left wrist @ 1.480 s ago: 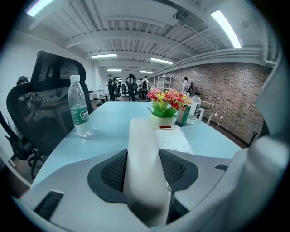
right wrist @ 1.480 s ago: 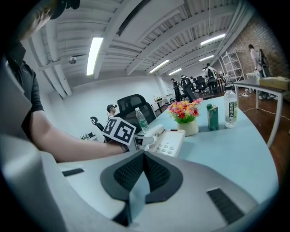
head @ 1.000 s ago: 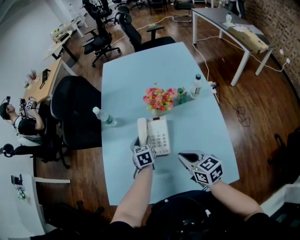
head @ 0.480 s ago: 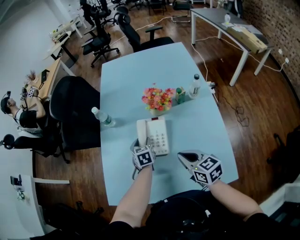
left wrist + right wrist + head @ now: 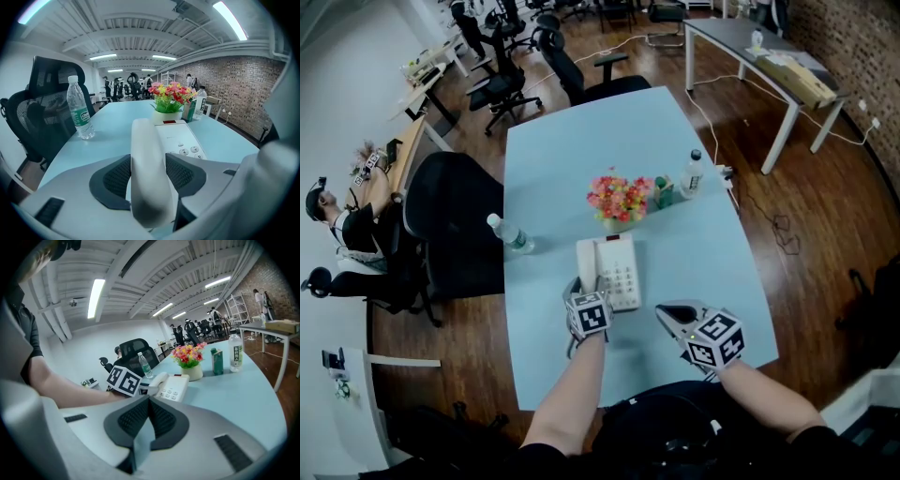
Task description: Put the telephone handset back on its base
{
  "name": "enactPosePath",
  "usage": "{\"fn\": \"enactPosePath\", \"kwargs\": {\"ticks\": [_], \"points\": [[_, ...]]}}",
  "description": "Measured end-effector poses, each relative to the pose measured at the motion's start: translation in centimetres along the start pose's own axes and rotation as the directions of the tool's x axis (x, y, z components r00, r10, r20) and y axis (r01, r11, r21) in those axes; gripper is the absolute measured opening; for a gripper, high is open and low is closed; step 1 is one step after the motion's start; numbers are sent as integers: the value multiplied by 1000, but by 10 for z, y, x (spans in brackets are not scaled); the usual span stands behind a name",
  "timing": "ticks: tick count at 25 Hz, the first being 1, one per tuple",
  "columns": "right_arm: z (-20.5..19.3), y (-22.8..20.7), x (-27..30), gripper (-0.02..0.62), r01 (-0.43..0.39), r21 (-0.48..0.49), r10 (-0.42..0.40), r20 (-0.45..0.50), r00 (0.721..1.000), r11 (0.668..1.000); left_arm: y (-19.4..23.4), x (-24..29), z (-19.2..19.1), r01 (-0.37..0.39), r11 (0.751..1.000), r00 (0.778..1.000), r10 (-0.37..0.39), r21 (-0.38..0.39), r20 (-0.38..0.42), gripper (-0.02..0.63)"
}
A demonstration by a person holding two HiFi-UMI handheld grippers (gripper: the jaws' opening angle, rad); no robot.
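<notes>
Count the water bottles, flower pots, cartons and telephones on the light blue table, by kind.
Water bottles: 2
Flower pot: 1
Green carton: 1
Telephone: 1
Total: 5

The table [image 5: 675, 141] is coloured pale blue. The handset [image 5: 584, 258] and base [image 5: 621, 272] are finished in white, with a small red panel on the base. The flowers [image 5: 619, 195] are mixed pink, red and yellow. The floor [image 5: 787, 216] is patterned in dark brown planks.
</notes>
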State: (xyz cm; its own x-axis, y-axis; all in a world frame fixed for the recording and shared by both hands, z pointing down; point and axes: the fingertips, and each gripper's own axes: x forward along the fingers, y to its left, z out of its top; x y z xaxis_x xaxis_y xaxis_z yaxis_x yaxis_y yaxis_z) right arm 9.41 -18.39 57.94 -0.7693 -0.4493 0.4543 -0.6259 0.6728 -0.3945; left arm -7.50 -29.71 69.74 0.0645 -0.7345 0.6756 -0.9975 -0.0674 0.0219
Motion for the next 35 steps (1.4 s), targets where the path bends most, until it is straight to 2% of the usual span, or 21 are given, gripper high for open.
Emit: {"fn": "enactPosePath", "kwargs": {"ticks": [8,15,17,20,21,22,24,25,28,35], "points": [[0,3,0,20,4,-7,-4,1,1000,1000,1,-12,6,4,1000,1000,-4,-7,27,230],[6,23,2,20,-6,-21,6,15,1000,1000,6,-38,14,35,999,998,-35,-10,60,230],[7,30,5,20,-10,-24,10,22,1000,1000,8,-47,16,73,997,995,-72,-21,67,230],[9,41,9,20,-7,-26,8,36,999,1000,3,-62,18,182,981,981,-177,-62,77,230],[10,44,10,20,-4,-25,5,41,999,1000,2,-68,18,213,974,975,-207,-72,81,222],[10,48,11,20,-1,-25,3,46,999,1000,3,-76,19,237,969,969,-230,-75,88,173],[10,55,15,20,6,-22,-5,56,998,1000,8,-91,18,266,961,961,-259,-70,102,34],[10,57,16,19,11,-18,-10,60,998,1000,10,-98,17,284,956,955,-276,-72,104,0],[9,65,21,19,31,-3,-30,76,997,1000,17,-119,13,338,938,938,-329,-76,112,0],[13,91,26,18,70,-19,-68,115,991,997,35,-161,9,398,917,909,-390,-32,148,0]]}}
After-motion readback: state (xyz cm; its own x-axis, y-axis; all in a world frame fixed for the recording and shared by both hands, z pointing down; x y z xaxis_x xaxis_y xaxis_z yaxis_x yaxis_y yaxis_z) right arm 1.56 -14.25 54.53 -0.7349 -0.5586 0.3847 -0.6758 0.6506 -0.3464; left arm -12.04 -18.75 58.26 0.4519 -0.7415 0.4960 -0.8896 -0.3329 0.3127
